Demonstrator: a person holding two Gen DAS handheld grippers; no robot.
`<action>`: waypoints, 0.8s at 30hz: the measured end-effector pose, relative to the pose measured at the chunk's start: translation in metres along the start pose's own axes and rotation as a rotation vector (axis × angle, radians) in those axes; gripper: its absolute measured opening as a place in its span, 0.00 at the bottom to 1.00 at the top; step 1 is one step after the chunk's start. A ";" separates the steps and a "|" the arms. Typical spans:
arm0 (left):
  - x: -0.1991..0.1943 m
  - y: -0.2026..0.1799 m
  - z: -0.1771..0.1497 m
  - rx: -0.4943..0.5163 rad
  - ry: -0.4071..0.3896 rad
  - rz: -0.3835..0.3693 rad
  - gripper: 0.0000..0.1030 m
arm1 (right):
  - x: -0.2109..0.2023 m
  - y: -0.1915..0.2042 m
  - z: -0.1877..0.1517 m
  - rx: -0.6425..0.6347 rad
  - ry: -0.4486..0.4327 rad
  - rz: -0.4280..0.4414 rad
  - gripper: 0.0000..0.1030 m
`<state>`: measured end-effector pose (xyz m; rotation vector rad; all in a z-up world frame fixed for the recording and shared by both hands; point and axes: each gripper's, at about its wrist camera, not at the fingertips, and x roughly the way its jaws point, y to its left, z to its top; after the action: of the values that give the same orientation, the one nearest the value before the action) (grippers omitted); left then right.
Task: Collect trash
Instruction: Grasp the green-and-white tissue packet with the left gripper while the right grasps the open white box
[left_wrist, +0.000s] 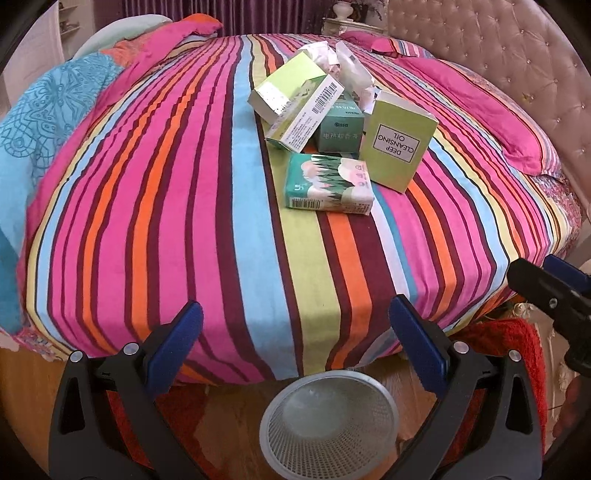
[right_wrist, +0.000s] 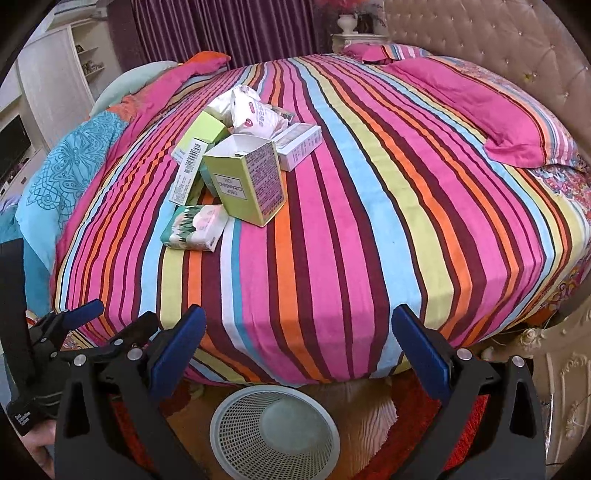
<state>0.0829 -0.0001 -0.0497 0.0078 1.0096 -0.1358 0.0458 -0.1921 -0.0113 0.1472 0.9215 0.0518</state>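
Observation:
A pile of trash lies on the striped bed: a green "Deep Cleansing Oil" box (left_wrist: 399, 142) (right_wrist: 245, 184), a tissue pack (left_wrist: 330, 183) (right_wrist: 195, 228), a long barcode box (left_wrist: 299, 107) (right_wrist: 186, 173), a teal box (left_wrist: 340, 129), a white box (right_wrist: 297, 146) and crumpled white wrappers (left_wrist: 351, 66) (right_wrist: 251, 112). A grey mesh bin (left_wrist: 330, 424) (right_wrist: 275, 430) stands on the floor at the bed's foot. My left gripper (left_wrist: 295, 347) is open above the bin, holding nothing. My right gripper (right_wrist: 299, 350) is open too, beside it and well short of the pile.
The striped bedspread (left_wrist: 184, 203) (right_wrist: 351, 221) covers the bed. Pink pillows (right_wrist: 491, 110) lie by the tufted headboard (right_wrist: 480, 40). A blue blanket (left_wrist: 40, 122) lies on the left. A red rug (left_wrist: 513, 354) lies under the bin. A carved bed frame (right_wrist: 565, 369) is at the right.

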 end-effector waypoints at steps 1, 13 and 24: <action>0.002 0.000 0.002 0.001 0.001 0.001 0.95 | 0.001 0.000 0.001 0.002 0.002 0.001 0.94; 0.034 -0.006 0.039 0.004 -0.011 0.014 0.95 | 0.035 0.006 0.043 -0.010 -0.015 0.069 0.94; 0.069 -0.007 0.060 -0.041 -0.012 0.010 0.95 | 0.083 0.030 0.077 -0.020 0.002 0.128 0.94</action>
<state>0.1693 -0.0188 -0.0755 -0.0256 1.0001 -0.1056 0.1582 -0.1619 -0.0264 0.1873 0.9124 0.1797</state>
